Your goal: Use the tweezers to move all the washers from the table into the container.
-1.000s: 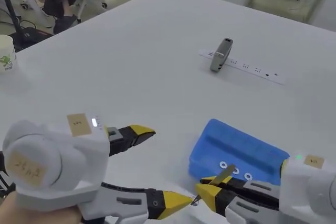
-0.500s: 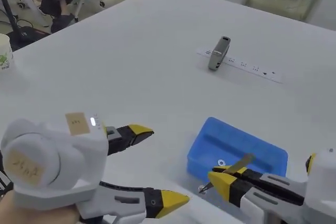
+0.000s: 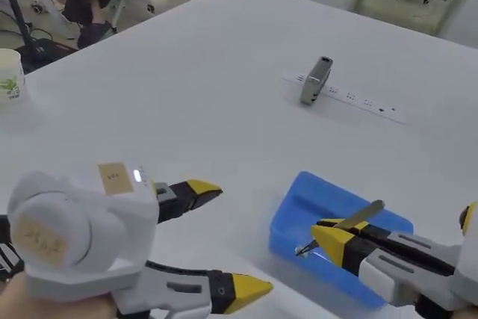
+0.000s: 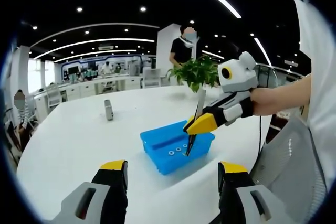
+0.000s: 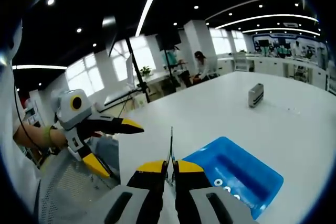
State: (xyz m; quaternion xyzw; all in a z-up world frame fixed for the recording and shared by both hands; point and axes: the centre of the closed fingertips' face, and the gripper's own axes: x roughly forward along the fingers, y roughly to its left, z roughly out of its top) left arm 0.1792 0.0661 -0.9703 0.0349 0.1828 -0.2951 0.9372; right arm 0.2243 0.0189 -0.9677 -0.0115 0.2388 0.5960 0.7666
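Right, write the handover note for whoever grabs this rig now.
Tools: left tool open and empty over the table, beside the container; right tool shut on the tweezers, tips down over the container.
Done: three washers lie in the container.
Left: can't tell if the tweezers carry a washer; if so, drop it in, then scan the table for strays.

Right hand-held gripper (image 3: 328,237) drawn back to the right, its tweezers (image 3: 366,213) tilted higher, tip gone from the tabletop (image 3: 224,110) to over the blue container (image 3: 306,188) interior
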